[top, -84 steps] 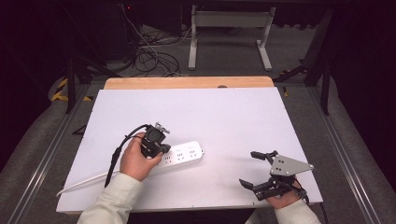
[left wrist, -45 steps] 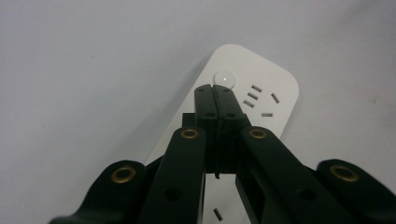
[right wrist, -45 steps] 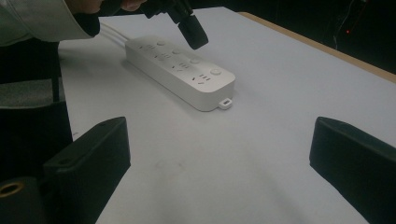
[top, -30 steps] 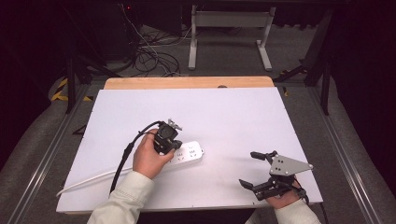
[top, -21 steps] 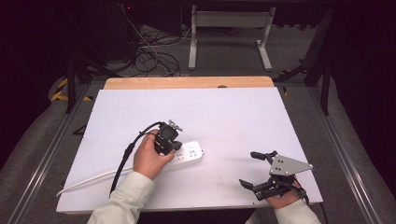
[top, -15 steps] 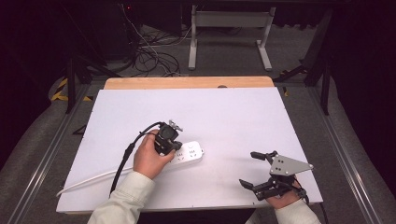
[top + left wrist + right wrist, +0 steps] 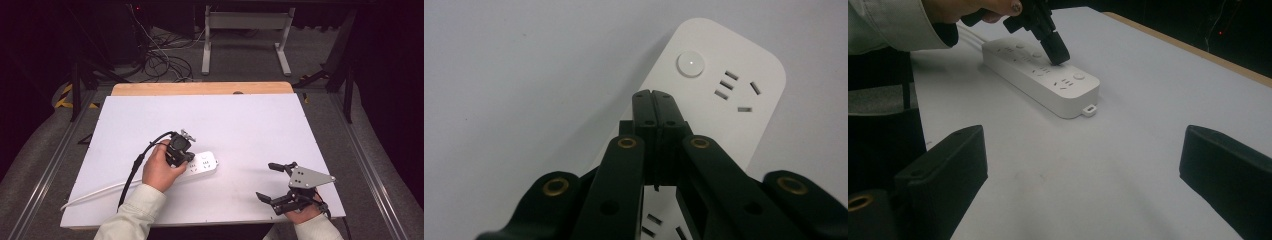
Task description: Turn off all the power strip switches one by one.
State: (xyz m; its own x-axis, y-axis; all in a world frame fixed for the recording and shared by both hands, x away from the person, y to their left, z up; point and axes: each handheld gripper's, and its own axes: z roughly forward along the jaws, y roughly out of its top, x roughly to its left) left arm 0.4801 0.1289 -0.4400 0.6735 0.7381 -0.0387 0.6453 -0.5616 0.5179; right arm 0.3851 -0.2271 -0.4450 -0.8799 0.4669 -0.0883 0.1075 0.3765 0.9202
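A white power strip (image 7: pixel 204 163) lies on the white table top, its round button (image 7: pixel 690 64) near the far end. My left gripper (image 7: pixel 654 96) is shut, jaws pressed together with nothing between them, tips hovering just over the strip a little short of the button. In the right gripper view the left gripper's closed tips (image 7: pixel 1057 52) point down at the power strip (image 7: pixel 1048 80) beside the button (image 7: pixel 1078 76). My right gripper (image 7: pixel 277 182) rests at the table's front right, jaws wide open and empty, well apart from the strip.
The strip's white cord (image 7: pixel 95 192) runs left toward the table's front left edge. A wooden strip (image 7: pixel 200 88) borders the far edge of the table. Cables and a metal stand (image 7: pixel 245 30) sit on the floor beyond.
My left gripper moved right along the power strip toward its button end, then held nearly still. The right gripper has not moved.
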